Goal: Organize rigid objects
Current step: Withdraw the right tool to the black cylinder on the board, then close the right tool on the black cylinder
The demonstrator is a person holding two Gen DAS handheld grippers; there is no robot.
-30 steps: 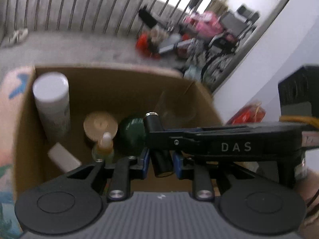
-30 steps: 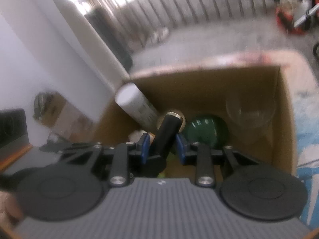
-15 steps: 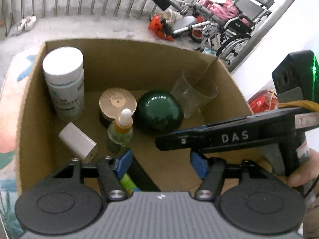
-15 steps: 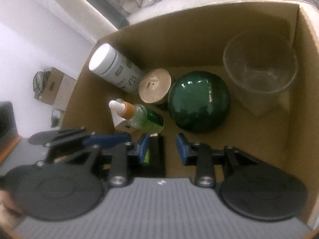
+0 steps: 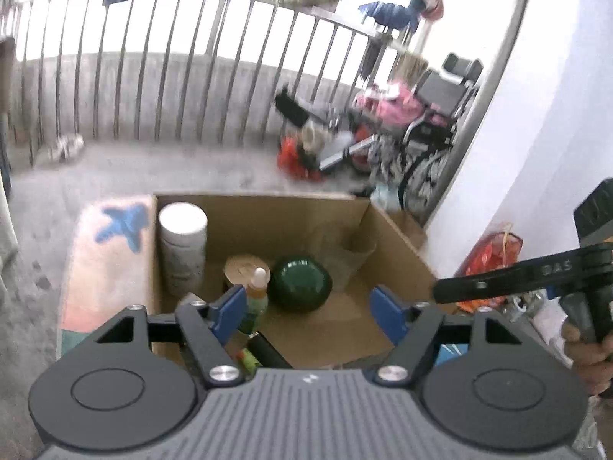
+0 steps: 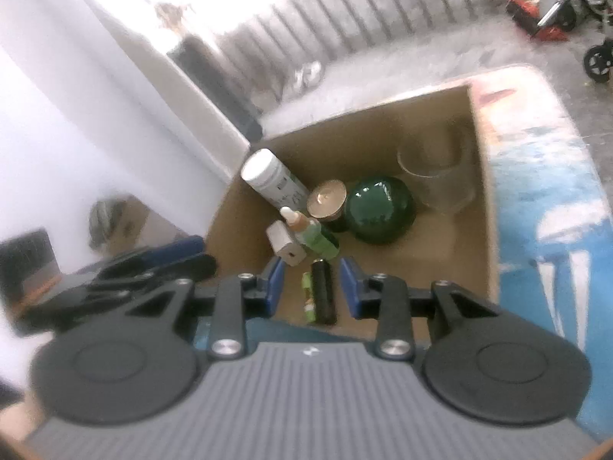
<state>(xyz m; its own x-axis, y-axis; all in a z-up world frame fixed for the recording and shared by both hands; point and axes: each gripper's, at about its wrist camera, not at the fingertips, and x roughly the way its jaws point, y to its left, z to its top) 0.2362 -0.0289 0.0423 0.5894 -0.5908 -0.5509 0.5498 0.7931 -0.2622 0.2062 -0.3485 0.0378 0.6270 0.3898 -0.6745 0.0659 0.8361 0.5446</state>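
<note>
A balcony with a grey concrete floor (image 5: 153, 165) is seen, closed off by a metal railing (image 5: 153, 76), with a white wall (image 5: 555, 134) to one side. One patterned cloth (image 6: 544, 199) is spread beneath one open cardboard box (image 6: 484, 199), the largest of the task's things. Inside the box, seven objects are counted. One white cylindrical bottle (image 6: 270, 178) is leaned into a corner. One dark green ball (image 6: 381, 211) is set near the middle, with one clear plastic cup (image 6: 436, 176) beside it against the wall. One round jar with a tan lid (image 6: 327, 201) is placed between the bottle and the ball. One green dropper bottle (image 6: 312, 235) is laid tilted beside one small white block (image 6: 285, 245). One black cylinder (image 6: 322, 293) lies flat on the box floor, nearest the grippers.

The left gripper (image 5: 308, 308) is held spread wide above the box, nothing between its fingers. The right gripper (image 6: 312, 281) is likewise parted and empty, poised directly above the black cylinder without touching it.
</note>
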